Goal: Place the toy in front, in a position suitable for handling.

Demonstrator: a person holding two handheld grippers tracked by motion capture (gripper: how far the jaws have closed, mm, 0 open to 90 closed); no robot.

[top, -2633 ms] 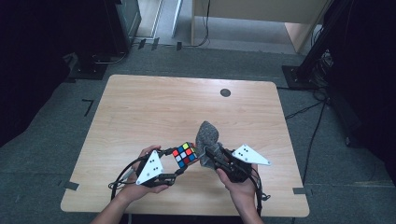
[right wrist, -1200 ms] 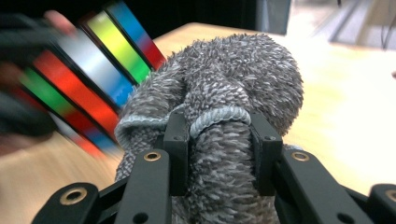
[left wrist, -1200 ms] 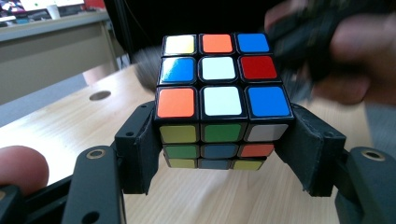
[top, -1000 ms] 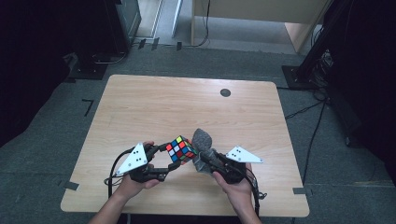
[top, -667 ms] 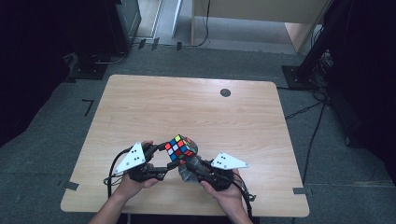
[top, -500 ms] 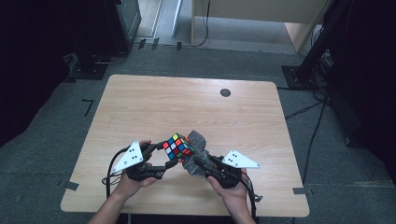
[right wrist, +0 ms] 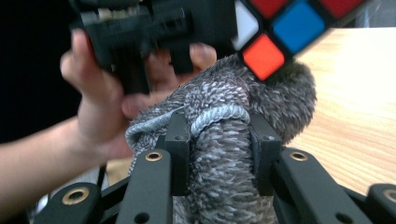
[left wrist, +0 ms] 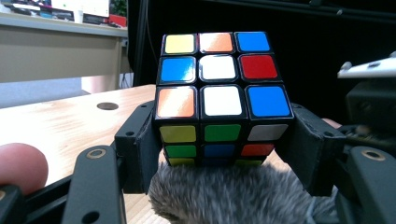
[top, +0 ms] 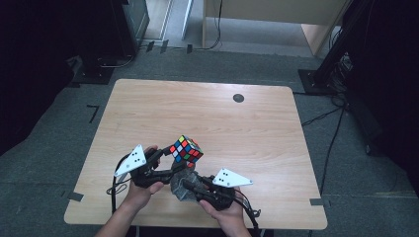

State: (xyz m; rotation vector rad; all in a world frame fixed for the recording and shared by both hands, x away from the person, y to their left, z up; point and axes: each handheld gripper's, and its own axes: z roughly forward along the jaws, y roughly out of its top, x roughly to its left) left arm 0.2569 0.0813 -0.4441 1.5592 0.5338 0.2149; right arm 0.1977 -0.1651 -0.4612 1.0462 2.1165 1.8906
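A Rubik's cube is held above the wooden table near its front edge. My left gripper is shut on it, its jaws pressing the cube's two sides. A grey fuzzy cloth is bunched under the cube. My right gripper is shut on that cloth, which touches the cube's underside. The person's left hand appears behind the cloth in the right gripper view.
A small black round hole sits at the table's far right. Beyond the table are a dark cabinet at left, a wooden desk and a black stand with cables at right.
The cube stays held in the left gripper. The right gripper with the cloth has dropped from beside the cube to under it, nearer the table's front edge.
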